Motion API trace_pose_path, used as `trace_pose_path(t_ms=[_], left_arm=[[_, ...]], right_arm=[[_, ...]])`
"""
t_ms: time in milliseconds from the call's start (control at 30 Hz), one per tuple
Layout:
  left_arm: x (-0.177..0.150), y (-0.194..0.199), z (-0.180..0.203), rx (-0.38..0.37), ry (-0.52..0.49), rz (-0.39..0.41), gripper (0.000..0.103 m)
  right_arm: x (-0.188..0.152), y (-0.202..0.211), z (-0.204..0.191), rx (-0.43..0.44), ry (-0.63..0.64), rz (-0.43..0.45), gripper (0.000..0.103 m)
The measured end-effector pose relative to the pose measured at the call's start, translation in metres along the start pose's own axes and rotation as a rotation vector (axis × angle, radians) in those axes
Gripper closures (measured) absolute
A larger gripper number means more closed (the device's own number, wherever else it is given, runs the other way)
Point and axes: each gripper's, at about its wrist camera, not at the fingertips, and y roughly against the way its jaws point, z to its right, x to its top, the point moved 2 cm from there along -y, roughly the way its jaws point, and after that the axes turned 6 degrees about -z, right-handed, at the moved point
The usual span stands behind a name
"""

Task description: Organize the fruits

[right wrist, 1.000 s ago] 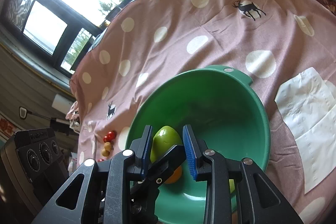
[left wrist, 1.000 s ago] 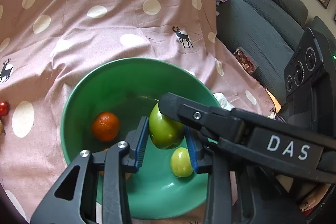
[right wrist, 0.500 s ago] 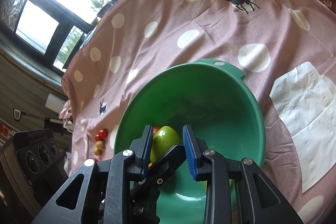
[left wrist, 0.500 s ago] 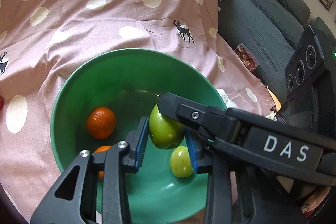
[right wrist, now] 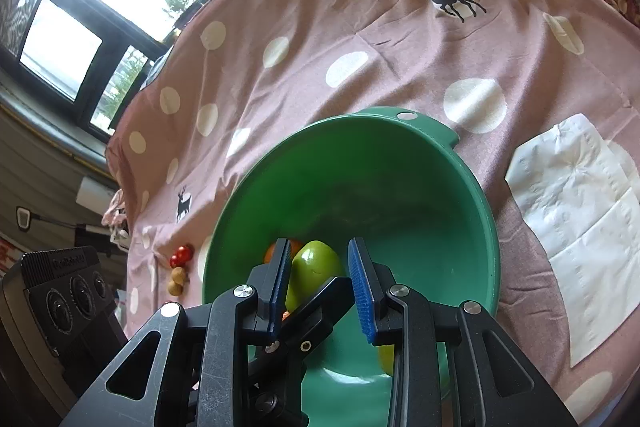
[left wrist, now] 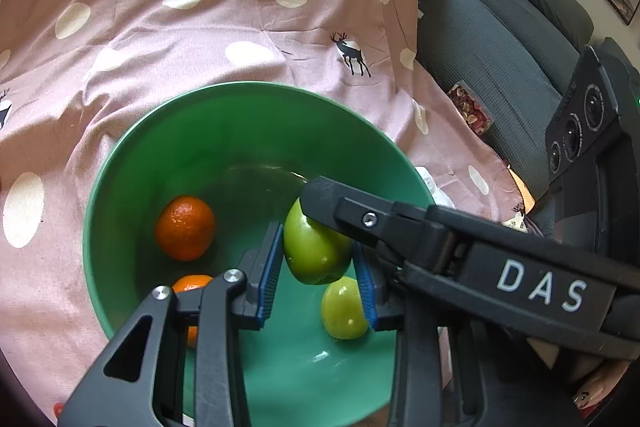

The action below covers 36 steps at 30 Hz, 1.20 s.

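Observation:
A green apple point(left wrist: 316, 247) hangs over the green bowl point(left wrist: 240, 91), and both grippers meet on it. My left gripper point(left wrist: 316, 255) has its blue pads against the apple's two sides. My right gripper point(right wrist: 320, 263) comes in from the right, and its pads also flank the apple point(right wrist: 316, 263). One black left finger crosses in front of the apple in the right wrist view. In the bowl lie a mandarin point(left wrist: 184, 227), a second mandarin point(left wrist: 192, 285) half hidden by my left finger, and a small yellow-green fruit point(left wrist: 344, 307).
The bowl point(right wrist: 440, 187) sits on a pink polka-dot cloth point(left wrist: 200, 27). Red cherry tomatoes point(right wrist: 181, 255) and small brown fruits point(right wrist: 176, 281) lie left of it, and a white tissue point(right wrist: 580, 227) lies to its right. A grey sofa point(left wrist: 500, 47) stands beyond the cloth's right edge.
The apple has kept its place between both pairs of pads. The bowl has drifted slightly in both views, and the red tomato at the left view's edge has slipped out of sight.

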Motion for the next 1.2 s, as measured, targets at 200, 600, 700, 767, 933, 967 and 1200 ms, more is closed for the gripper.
trace_pose_path(t_ms=[200,600,700,767,933,967,1200], left_arm=[[-0.0003,-0.0017,0.0001,-0.004,0.005,-0.004,0.07],[-0.0013,-0.0061,-0.0006,-0.018,0.022,-0.016,0.07],[-0.0013,-0.0065,-0.001,-0.02,0.022,-0.017,0.07],[-0.0015,-0.0069,-0.0005,-0.023,0.025,-0.019,0.07],[-0.0022,-0.0082,-0.0009,-0.024,0.028,-0.022,0.07],[-0.0026,-0.0084,-0.0005,-0.024,0.028,-0.022,0.07],[-0.0022,-0.0094,-0.0009,-0.035,0.038,-0.027,0.07]], right_arm=[[-0.0003,-0.0009,-0.0008,-0.017,0.004,-0.001,0.07],[-0.0003,-0.0036,-0.0011,-0.04,0.006,-0.008,0.07],[0.0,-0.004,-0.0014,-0.047,0.008,-0.008,0.07],[-0.0001,-0.0046,-0.002,-0.049,0.009,-0.009,0.07],[-0.0001,-0.0055,-0.0015,-0.058,0.008,-0.01,0.07],[0.0,-0.0056,-0.0013,-0.059,0.008,-0.011,0.069],[0.0001,-0.006,-0.001,-0.061,0.006,-0.012,0.07]])
